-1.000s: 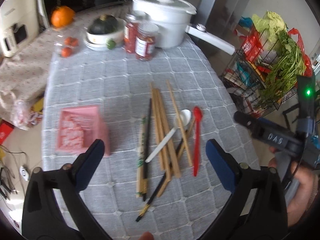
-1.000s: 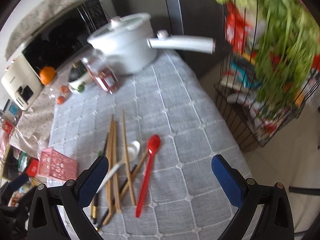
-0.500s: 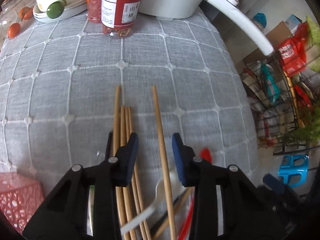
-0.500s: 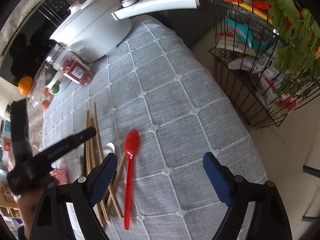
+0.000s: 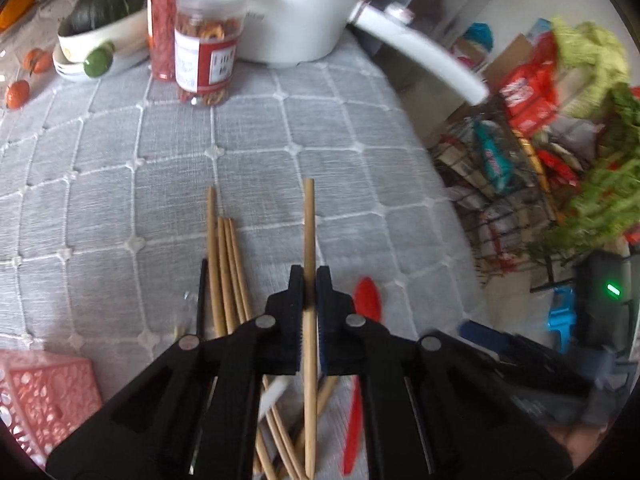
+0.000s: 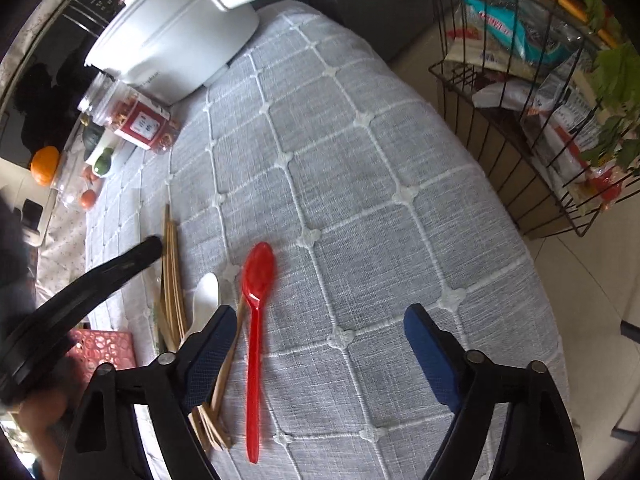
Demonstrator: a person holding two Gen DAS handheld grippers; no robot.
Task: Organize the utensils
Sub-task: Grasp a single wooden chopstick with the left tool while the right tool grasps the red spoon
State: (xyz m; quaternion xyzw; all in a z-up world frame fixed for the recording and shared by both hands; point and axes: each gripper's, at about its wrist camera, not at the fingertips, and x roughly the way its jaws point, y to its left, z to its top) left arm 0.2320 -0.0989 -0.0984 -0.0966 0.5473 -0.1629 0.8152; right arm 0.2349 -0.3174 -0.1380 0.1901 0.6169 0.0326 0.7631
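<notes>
I see a matt, coarse-woven grey tablecloth (image 6: 360, 184) with raised white stitching, pale bare-wood chopsticks (image 5: 224, 272), a glossy red plastic spoon (image 6: 256, 304), a smooth white pot (image 6: 172, 40), and a pink perforated plastic basket (image 5: 44, 392).

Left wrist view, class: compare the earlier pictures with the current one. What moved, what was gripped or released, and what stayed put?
The left hand-held gripper came down from above the pile, narrowed, and shut on a wooden chopstick. The right hand-held gripper moved closer over the red spoon and stays open. The red spoon, the other chopsticks, the pink basket and the white pot stayed where they were.
</notes>
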